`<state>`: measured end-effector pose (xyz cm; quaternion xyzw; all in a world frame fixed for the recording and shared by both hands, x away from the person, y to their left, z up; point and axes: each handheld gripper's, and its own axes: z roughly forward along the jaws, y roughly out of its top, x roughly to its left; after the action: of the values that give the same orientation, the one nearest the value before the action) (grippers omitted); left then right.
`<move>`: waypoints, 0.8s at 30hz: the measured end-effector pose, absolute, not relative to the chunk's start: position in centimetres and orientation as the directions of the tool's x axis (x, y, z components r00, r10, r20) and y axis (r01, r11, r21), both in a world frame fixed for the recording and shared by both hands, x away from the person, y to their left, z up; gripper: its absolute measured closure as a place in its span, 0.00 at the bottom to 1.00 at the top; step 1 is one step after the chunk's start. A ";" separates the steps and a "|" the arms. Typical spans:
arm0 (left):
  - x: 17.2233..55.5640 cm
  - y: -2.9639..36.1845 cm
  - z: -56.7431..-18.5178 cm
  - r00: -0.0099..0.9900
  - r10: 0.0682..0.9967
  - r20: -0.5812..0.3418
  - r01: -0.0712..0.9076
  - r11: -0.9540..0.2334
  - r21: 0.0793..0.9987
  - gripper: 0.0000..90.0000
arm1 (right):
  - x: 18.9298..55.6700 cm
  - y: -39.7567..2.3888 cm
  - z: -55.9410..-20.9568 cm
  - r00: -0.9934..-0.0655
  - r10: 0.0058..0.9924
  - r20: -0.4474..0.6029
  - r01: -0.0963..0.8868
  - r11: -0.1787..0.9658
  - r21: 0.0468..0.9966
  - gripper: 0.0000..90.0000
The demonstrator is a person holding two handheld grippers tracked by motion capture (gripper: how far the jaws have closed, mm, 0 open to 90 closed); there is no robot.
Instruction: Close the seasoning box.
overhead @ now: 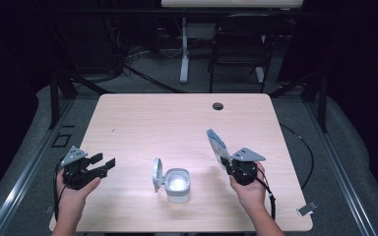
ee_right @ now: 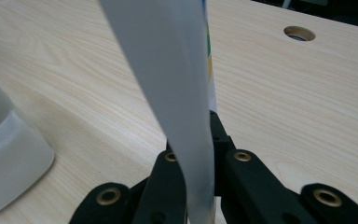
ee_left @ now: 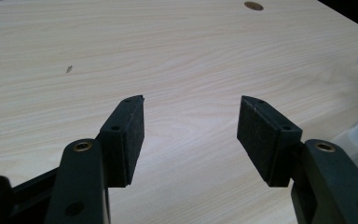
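A white box (overhead: pixel 178 184) with its lid (overhead: pixel 157 174) hinged open to the left stands near the table's front middle. My right gripper (overhead: pixel 228 161) is shut on a flat white packet (overhead: pixel 217 143) with blue print, which it holds upright just right of the box. In the right gripper view the packet (ee_right: pixel 172 93) rises between the jaws, and the box (ee_right: pixel 4 154) sits at the lower left. My left gripper (overhead: pixel 103 164) hovers open at the front left, apart from the box. Its pads (ee_left: pixel 133 135) stand wide over bare wood.
The light wooden table (overhead: pixel 177 123) has a round cable hole (overhead: pixel 218 105) at the back. A dark chair (overhead: pixel 238 49) and a white table leg stand beyond it. A small grey clip (overhead: pixel 306 208) lies at the front right corner.
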<state>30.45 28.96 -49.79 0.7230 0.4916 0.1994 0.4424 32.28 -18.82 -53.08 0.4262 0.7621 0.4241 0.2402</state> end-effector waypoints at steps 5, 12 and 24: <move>30.3 29.1 -49.7 0.434 0.889 -0.144 0.533 -0.124 0.837 0.47 | 32.7 -18.8 -53.5 -0.510 0.860 0.019 0.459 0.254 0.851 1.00; 30.3 29.1 -49.8 0.432 0.890 -0.144 0.534 -0.124 0.836 0.47 | 33.1 -18.6 -53.9 -0.495 0.868 0.027 0.475 0.245 0.845 1.00; 30.4 28.7 -50.1 0.441 0.887 -0.138 0.541 -0.140 0.829 0.47 | 33.6 -18.4 -54.7 -0.491 0.870 0.042 0.503 0.244 0.829 1.00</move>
<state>30.36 28.65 -50.15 0.7285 0.4900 0.1984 0.4357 33.60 -18.38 -54.65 0.4534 0.7572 0.4151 0.2209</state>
